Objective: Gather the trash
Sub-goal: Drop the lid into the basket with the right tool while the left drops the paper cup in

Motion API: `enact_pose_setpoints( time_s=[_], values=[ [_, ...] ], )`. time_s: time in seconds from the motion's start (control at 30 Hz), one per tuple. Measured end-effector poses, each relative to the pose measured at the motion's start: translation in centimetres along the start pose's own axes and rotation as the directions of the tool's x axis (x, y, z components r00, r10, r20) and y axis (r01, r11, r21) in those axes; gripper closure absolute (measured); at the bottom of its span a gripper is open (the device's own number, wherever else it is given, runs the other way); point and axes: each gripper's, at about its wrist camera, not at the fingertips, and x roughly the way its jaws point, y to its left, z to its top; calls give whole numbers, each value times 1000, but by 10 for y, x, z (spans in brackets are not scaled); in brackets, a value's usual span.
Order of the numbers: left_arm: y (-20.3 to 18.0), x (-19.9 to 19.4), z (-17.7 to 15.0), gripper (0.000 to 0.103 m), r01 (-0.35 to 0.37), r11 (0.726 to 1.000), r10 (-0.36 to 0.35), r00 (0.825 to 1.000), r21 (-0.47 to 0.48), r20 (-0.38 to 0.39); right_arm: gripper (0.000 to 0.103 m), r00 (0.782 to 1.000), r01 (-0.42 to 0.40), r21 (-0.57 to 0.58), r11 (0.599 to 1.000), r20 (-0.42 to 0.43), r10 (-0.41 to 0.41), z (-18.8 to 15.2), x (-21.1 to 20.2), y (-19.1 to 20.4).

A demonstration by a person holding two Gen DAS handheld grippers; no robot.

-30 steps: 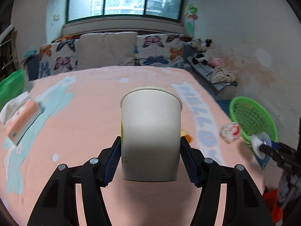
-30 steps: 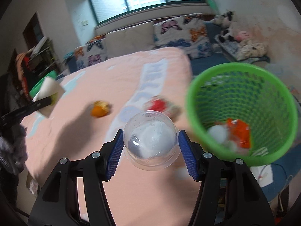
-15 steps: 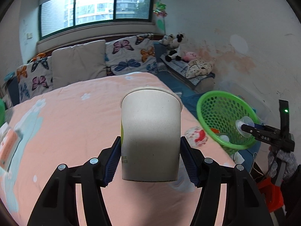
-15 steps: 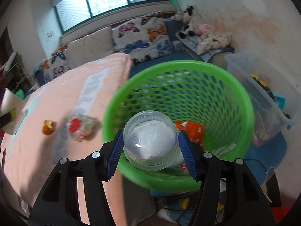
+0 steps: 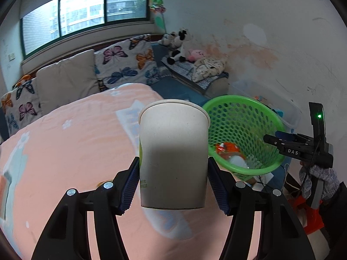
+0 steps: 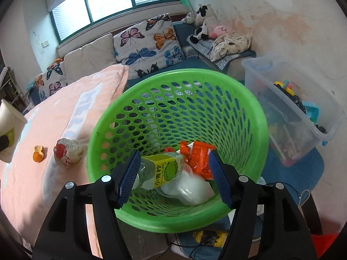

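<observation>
My left gripper (image 5: 173,184) is shut on a beige paper cup (image 5: 173,151), held upright above the pink bed (image 5: 65,151). The green mesh basket (image 5: 256,108) stands to its right beside the bed. My right gripper (image 6: 174,177) is open and empty right above the basket (image 6: 256,112). In the basket lie a clear plastic dome lid (image 6: 188,188), a bottle with a yellow-green label (image 6: 164,169) and an orange wrapper (image 6: 199,153). A crumpled red-and-white wrapper (image 6: 67,151) and an orange peel (image 6: 39,153) lie on the bed left of the basket. The cup also shows at the right wrist view's left edge (image 6: 8,121).
A clear plastic storage bin (image 6: 303,112) with toys stands right of the basket by the wall. Butterfly pillows (image 6: 149,41) and stuffed animals (image 6: 201,23) line the far side under the window. My right gripper shows in the left wrist view (image 5: 282,143).
My right gripper moved over the basket, opened and let the clear dome lid fall in. My left gripper swung right with the cup toward the basket.
</observation>
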Motion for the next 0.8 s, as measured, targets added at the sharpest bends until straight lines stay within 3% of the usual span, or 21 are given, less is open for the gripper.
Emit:
enact_pose_setpoints(
  time_s=[0.8],
  values=[
    [-119,91,29,44,141,979,-121,983,147,-138,32,996,-4,39,999,85,1,-27,-60,-24]
  ],
)
